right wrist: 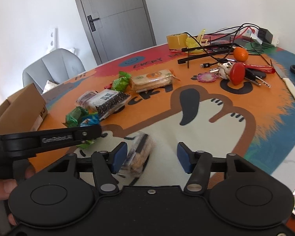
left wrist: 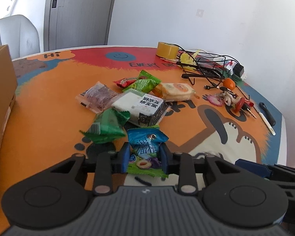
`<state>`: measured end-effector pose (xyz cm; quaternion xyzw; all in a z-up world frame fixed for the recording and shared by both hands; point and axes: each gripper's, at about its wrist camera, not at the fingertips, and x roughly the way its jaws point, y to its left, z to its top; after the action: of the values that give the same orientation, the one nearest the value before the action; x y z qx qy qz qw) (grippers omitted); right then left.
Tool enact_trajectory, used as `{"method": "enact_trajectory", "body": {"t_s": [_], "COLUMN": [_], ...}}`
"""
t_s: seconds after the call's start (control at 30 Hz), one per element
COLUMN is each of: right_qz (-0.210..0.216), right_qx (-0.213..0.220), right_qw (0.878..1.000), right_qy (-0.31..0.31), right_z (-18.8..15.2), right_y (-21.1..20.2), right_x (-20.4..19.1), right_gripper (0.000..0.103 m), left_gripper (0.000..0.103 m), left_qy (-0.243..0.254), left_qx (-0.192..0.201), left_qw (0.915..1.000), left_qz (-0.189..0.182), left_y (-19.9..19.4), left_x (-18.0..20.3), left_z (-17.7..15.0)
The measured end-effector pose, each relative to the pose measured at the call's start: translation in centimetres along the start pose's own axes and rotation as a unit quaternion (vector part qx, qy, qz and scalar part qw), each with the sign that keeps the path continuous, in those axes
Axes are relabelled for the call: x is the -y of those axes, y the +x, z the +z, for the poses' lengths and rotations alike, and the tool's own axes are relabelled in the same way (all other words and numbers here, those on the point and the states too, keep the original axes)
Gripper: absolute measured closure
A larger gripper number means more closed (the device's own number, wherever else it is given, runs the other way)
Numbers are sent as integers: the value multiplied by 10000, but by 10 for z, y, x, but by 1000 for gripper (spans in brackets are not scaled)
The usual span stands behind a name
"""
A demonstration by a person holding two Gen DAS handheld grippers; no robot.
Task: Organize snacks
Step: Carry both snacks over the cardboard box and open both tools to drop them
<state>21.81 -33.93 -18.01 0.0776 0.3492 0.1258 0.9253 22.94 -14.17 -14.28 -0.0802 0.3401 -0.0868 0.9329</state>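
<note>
Left wrist view: the left gripper [left wrist: 144, 158] has its jaws narrowed onto a blue snack packet [left wrist: 146, 140], pads pressing its sides, at 6 o'clock of the snack pile on the table [left wrist: 49, 108].

Right wrist view: the right gripper [right wrist: 151, 157] has jaws apart; a blurred clear-wrapped snack [right wrist: 138, 153] lies against its 9 o'clock pad.

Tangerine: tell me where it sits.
The tangerine lies at the table's far right in the right wrist view, beside the black cables and just behind the key bunch.
</note>
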Motion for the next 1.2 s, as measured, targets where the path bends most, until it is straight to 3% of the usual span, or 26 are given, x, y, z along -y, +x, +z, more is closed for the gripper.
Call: {"method": "enact_trajectory", "body": {"t_s": [0.27, 0.3, 0.4, 0.47, 0.63, 0.83, 1.2], "right_qz": [47, -32, -226, -11, 46, 151, 750], "right_qx": [-39, -29, -74, -147, 12, 296, 627], "right_qw": [9999, 9998, 9993, 9998, 10000, 9994, 9949], "right_qy": [-103, -193, -289, -146, -65, -120, -246], "right_z": [-1, -1, 1, 3, 7, 18, 38], "right_y": [5, 6, 6, 5, -7, -24, -40], "right_x": [-14, -17, -20, -16, -19, -37, -80], "right_gripper": [52, 57, 83, 83, 83, 83, 83], "left_gripper": [74, 74, 74, 74, 74, 74, 74], "left_qy": [-49, -60, -103, -125, -222, -255, -344], "left_qx": [181, 204, 282, 332, 490, 771, 1231], "left_qw": [9998, 9997, 9995, 9994, 9985, 9967, 9914], "left_qz": [-122, -112, -72, -56, -33, -14, 282], "left_y": [-29, -33, -43, -50, -68, -96, -150], "left_x": [-4, -5, -11, -14, -25, -34, -60], "left_z": [-1, -1, 1, 2, 5, 10, 22]}}
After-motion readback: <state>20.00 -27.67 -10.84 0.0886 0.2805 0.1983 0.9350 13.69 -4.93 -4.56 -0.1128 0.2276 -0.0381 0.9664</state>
